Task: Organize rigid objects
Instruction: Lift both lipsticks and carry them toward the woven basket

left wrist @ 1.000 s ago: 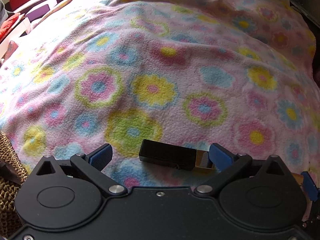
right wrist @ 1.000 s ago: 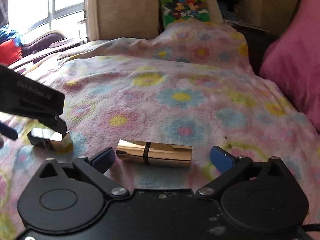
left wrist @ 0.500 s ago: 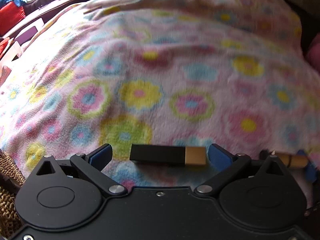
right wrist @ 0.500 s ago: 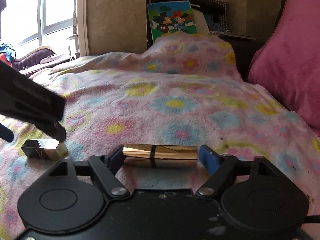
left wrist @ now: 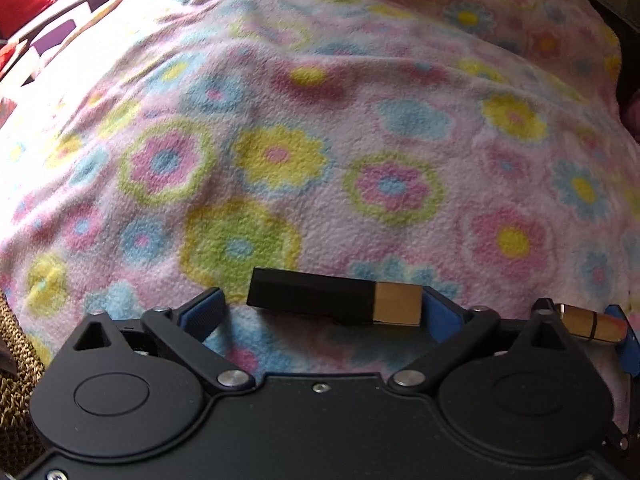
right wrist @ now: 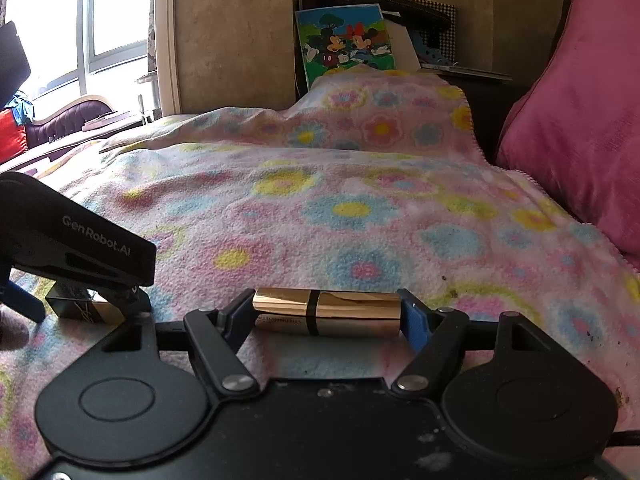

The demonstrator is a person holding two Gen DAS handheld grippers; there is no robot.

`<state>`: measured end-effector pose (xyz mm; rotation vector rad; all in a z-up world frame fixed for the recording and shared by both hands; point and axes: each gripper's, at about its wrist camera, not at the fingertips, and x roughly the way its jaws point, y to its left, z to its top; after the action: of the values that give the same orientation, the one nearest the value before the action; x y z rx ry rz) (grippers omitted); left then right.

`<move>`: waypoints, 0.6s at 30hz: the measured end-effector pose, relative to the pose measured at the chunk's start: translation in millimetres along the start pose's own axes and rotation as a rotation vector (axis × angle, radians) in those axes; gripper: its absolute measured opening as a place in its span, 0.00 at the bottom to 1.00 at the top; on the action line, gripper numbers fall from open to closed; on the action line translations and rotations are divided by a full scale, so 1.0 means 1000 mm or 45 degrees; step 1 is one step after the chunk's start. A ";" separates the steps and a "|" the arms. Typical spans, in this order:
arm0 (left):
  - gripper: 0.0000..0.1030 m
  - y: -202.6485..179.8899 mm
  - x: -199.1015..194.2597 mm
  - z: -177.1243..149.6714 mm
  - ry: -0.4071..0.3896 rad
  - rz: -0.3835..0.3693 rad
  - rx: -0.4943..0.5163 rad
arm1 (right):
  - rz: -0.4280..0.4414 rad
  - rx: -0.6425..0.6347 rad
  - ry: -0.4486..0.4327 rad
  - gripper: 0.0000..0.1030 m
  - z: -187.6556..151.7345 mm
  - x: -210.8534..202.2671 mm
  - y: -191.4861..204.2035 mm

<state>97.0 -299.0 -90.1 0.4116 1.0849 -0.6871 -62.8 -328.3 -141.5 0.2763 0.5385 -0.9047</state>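
A black square lipstick tube with a gold end (left wrist: 336, 300) lies on the flowered blanket (left wrist: 320, 140), crosswise between the jaws of my left gripper (left wrist: 320, 306). Those jaws are closing. The right pad (left wrist: 434, 312) meets the gold end, while the left pad (left wrist: 202, 314) stands a little off the black end. My right gripper (right wrist: 326, 310) is shut on a shiny gold round lipstick tube (right wrist: 326, 312), gripped end to end. That gold tube (left wrist: 592, 324) also shows at the right edge of the left wrist view. The black tube (right wrist: 78, 308) sits under the left tool's housing (right wrist: 80, 236).
A woven basket (left wrist: 16, 364) is at the left edge beside the left gripper. A pink pillow (right wrist: 580, 120) leans at the right of the bed. A cartoon picture (right wrist: 344, 44) stands behind the blanket, a window (right wrist: 60, 20) at far left.
The right jaws have closed onto the gold tube, end to end. The left jaws have narrowed around the black tube, which now lies level across them.
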 end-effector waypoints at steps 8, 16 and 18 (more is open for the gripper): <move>0.75 0.001 -0.012 0.002 0.006 -0.023 -0.033 | -0.002 -0.003 0.004 0.72 0.001 0.000 0.000; 0.75 0.012 -0.055 0.009 -0.084 -0.008 -0.132 | -0.006 -0.039 0.041 0.71 0.008 0.001 0.003; 0.75 0.020 -0.070 0.010 -0.117 -0.008 -0.177 | -0.001 -0.050 0.065 0.71 0.011 0.000 0.003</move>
<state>96.3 -269.1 -22.7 0.2547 1.0400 -0.6257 -56.4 -331.7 -132.1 0.2643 0.6025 -0.8885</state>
